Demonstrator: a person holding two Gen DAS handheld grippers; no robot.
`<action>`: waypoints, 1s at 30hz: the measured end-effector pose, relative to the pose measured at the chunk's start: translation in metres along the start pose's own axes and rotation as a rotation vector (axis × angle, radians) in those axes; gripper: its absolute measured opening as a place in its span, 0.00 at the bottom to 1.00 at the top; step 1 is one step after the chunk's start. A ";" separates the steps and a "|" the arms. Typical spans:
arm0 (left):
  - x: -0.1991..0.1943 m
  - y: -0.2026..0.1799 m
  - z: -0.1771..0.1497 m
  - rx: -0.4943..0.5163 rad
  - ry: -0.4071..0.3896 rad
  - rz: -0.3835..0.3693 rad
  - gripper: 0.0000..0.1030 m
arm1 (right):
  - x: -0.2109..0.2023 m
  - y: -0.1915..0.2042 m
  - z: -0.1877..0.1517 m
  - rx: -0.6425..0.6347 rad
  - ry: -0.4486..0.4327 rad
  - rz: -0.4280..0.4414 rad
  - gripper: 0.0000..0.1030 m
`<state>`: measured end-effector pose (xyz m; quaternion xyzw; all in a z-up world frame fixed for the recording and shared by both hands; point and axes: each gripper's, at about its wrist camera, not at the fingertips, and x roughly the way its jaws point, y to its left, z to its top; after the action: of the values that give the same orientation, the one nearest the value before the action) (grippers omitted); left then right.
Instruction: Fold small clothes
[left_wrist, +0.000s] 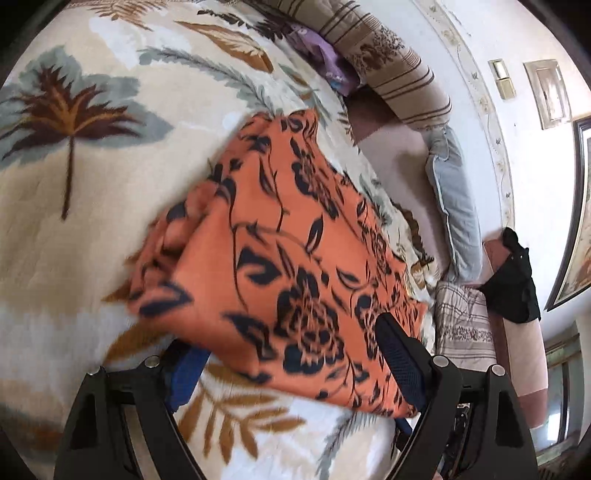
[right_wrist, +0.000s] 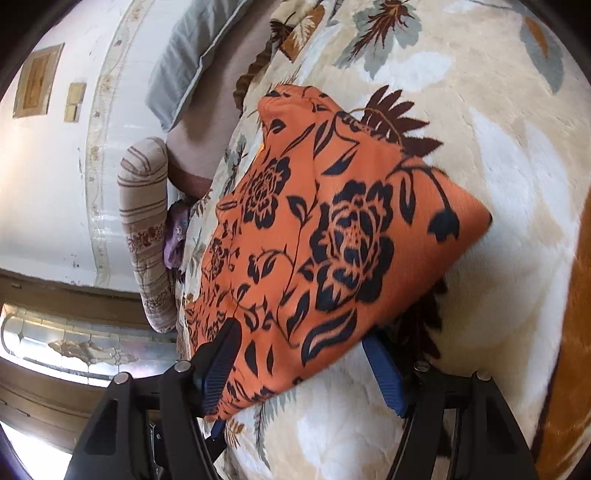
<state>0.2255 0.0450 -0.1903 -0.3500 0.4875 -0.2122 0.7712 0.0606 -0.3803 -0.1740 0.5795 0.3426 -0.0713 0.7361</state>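
Orange floral garment (left_wrist: 280, 236) between spread fingers of both claws (left_wrist: 291, 362) (right_wrist: 306, 369).

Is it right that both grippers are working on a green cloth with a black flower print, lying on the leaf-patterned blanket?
Not quite: the cloth is orange, not green, as both wrist views show. The rest holds: it carries a black flower print, lies on the leaf-patterned blanket, and the left gripper and right gripper each have their fingers open around its edge.
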 end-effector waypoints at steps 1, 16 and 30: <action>0.000 0.001 0.003 -0.003 -0.010 -0.001 0.84 | 0.002 -0.001 0.004 0.006 -0.003 0.001 0.69; 0.015 0.002 0.012 0.030 -0.076 0.106 0.27 | 0.022 0.004 0.033 -0.034 -0.154 -0.042 0.48; -0.023 -0.023 -0.005 0.166 -0.115 0.127 0.16 | -0.003 0.031 0.016 -0.213 -0.267 -0.116 0.18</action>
<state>0.2112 0.0434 -0.1605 -0.2647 0.4444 -0.1821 0.8362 0.0807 -0.3858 -0.1462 0.4628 0.2804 -0.1532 0.8269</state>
